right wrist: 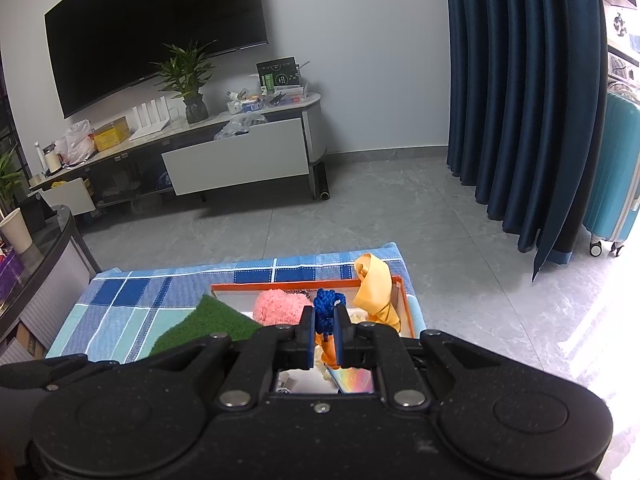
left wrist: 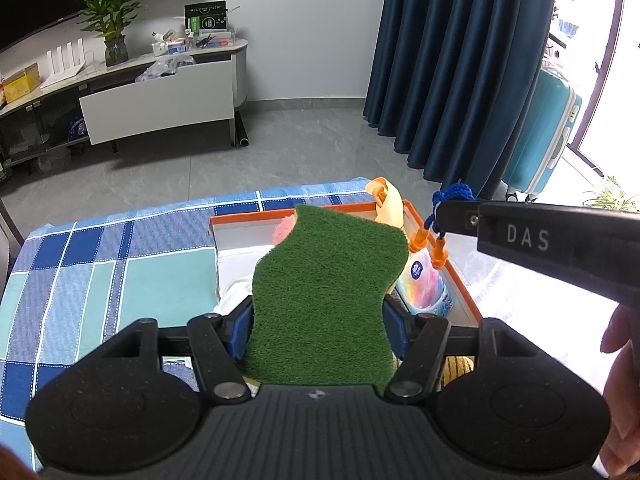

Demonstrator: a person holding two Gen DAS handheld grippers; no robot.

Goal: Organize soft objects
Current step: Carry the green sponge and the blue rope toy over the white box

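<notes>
1. the checked cloth point(left wrist: 120, 272) covers the table and carries everything, so the work area sits low in front of me.
2. the orange-rimmed box point(left wrist: 456, 276) rests on the cloth's far right part; i judge it the collecting place, since a pink fluffy ball point(right wrist: 278, 306), a yellow cloth point(right wrist: 374, 284) draped over its far rim and a rainbow-printed packet point(left wrist: 428, 284) already lie in it.
3. my left gripper point(left wrist: 318, 320) is clamped on the green scouring pad point(left wrist: 324, 292), which stands upright above the box's near end, likely poised to go in.
4. my right gripper point(right wrist: 324, 334) is pinched tight on the blue knitted toy point(right wrist: 326, 308), its orange legs dangling over the box's right side, kept clear of the pad so both can drop.
</notes>
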